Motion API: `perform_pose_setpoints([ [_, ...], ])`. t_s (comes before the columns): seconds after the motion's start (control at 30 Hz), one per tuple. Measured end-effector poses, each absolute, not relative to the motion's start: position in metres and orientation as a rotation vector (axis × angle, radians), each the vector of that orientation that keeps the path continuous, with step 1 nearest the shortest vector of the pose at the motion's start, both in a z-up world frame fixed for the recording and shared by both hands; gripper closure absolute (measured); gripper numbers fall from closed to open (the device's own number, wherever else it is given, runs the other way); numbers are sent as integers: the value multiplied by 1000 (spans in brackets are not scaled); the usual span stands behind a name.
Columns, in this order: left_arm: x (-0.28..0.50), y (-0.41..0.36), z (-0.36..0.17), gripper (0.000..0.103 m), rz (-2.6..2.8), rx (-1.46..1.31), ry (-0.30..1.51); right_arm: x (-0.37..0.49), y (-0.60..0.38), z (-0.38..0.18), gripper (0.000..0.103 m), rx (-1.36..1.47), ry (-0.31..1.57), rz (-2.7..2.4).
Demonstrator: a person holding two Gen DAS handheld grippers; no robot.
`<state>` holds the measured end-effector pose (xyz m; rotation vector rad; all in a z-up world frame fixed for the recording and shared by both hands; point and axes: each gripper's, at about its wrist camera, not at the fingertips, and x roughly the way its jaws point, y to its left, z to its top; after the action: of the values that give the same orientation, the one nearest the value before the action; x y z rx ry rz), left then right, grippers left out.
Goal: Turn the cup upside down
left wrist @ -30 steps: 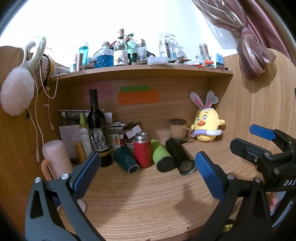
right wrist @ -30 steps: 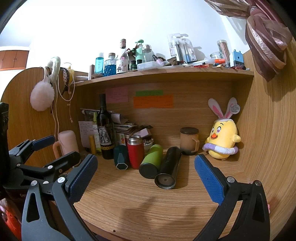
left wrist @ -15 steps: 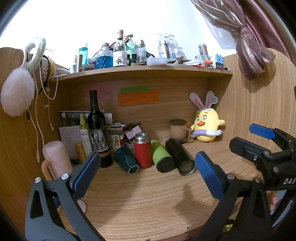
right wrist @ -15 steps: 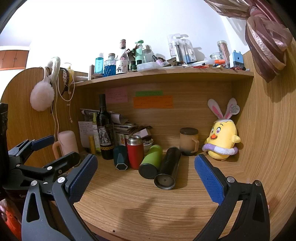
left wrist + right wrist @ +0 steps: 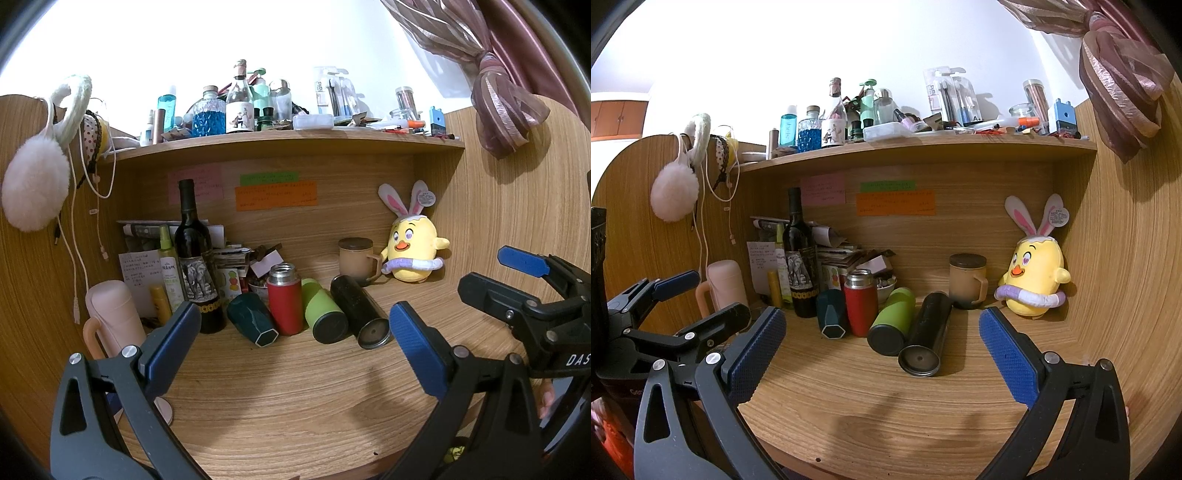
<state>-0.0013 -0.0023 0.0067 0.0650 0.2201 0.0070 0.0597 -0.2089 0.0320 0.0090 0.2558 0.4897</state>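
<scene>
The red cup [image 5: 861,302] stands upright among the flasks, well ahead of my right tongs [image 5: 882,354] and left tongs [image 5: 295,343], both spread wide, holding nothing. I'd approach level, pinching its sides clear of the green flask [image 5: 892,320].

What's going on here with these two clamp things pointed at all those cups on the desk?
A person holds a two-finger gripper in each hand, meaning to flip a cup upside down. Both the left gripper and the right gripper are open, hold nothing and hover short of the cups. On the desk a red flask stands upright, while a dark teal cup, a green tumbler and a black tumbler lie on their sides. Nothing is gripped yet.
</scene>
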Motion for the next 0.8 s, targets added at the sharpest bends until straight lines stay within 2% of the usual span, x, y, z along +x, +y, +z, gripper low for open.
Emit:
perform_pose_setpoints([
  [0.8,28,-5,0,0,-4,69,282,83,-208,20,0,17,273,477],
])
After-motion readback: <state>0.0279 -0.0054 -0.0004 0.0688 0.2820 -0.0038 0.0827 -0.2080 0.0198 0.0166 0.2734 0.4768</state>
